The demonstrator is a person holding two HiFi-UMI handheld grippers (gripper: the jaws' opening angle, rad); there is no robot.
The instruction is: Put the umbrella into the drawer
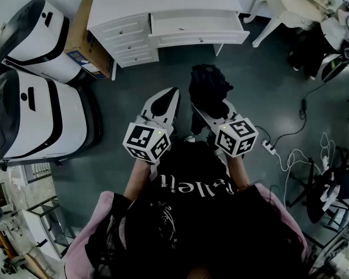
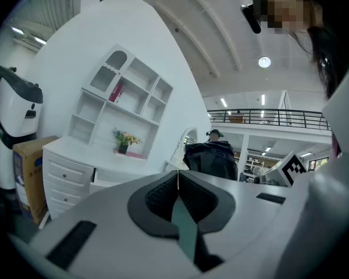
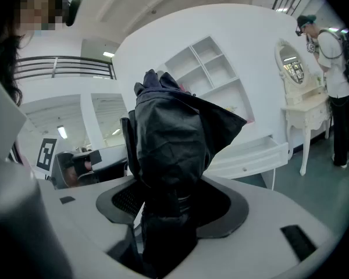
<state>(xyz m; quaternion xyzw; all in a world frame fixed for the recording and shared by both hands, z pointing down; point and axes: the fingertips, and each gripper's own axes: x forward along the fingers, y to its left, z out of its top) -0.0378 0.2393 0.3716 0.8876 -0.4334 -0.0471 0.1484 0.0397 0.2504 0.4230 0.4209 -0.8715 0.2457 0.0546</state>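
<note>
umbrella (image 3: 168, 138): black cloth, crinkly, bit of a sheen
drawer (image 1: 198, 38): white painted, smooth, satin-ish
floor (image 1: 267, 86): dark, glossy
box (image 1: 81, 34): plain brown cardboard, matt

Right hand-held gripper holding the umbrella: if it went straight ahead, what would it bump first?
Probably the open drawer of the white desk: the right hand-held gripper, shut on the umbrella, points toward it, though depth is unclear.
</note>
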